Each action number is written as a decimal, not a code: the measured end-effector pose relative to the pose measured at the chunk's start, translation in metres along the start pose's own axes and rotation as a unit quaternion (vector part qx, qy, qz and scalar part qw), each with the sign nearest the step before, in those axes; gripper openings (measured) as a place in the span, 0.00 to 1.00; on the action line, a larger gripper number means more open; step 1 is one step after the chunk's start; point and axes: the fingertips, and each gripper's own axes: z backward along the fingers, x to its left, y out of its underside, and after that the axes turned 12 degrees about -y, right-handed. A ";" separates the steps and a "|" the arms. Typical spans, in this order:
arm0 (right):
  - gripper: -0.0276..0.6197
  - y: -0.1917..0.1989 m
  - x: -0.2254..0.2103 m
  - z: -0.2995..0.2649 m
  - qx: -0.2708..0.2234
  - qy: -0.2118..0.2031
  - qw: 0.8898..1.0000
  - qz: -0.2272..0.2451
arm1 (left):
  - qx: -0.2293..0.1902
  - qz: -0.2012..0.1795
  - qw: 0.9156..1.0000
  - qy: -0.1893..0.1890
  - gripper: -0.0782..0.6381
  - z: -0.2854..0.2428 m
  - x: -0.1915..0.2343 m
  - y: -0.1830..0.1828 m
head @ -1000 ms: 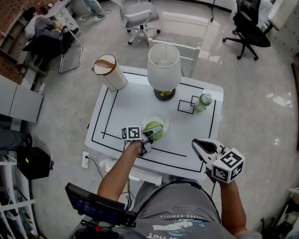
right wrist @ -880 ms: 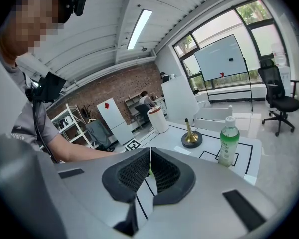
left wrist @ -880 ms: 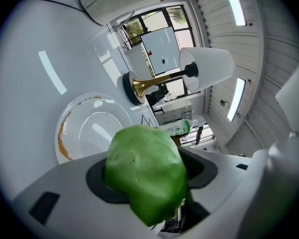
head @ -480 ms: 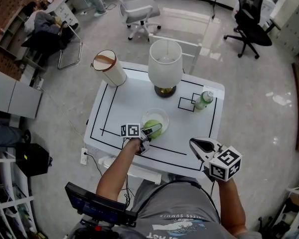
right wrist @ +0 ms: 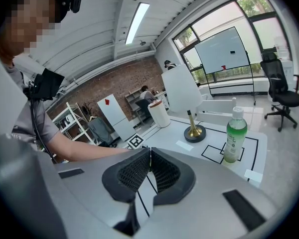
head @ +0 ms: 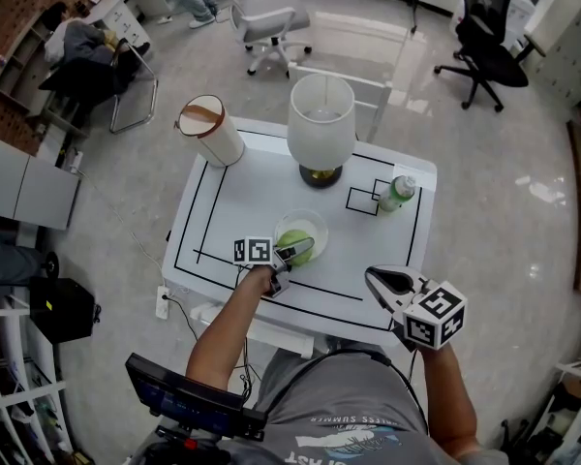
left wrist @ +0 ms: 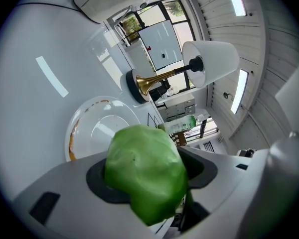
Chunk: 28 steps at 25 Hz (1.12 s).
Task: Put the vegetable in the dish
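Counted one white table (head: 223, 201) marked with black lines, carrying all the work items. Logged two office chairs on the floor beyond it, one white chair (head: 266, 17) and one black chair (head: 484, 51), both well apart from the table's contents. Found one lamp (head: 321, 124) with white shade and brass stem at the far middle, one white cylinder (head: 211, 130) with a brown band at the far left corner, and one green bottle (head: 395, 193) upright beside a small black square at the right. Counted one pale dish (head: 317, 225) near the table's middle, apart from bottle and cylinder. Placed the lamp's base as its nearest neighbour, just behind it. Noted two grippers. Read left gripper (head: 298, 250) as clamped at middling width on the one green vegetable (left wrist: 144, 173), held over the dish's near rim; could not tell whether vegetable touches dish. Read right gripper (right wrist: 149, 171) as closed, pads pressed together and empty, hovering over the table's near right part, well apart from the dish.
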 end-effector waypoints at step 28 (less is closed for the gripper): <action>0.05 0.035 0.019 -0.048 0.051 -0.034 0.998 -0.021 | 0.010 -0.023 1.000 -0.011 0.49 0.011 0.007 0.000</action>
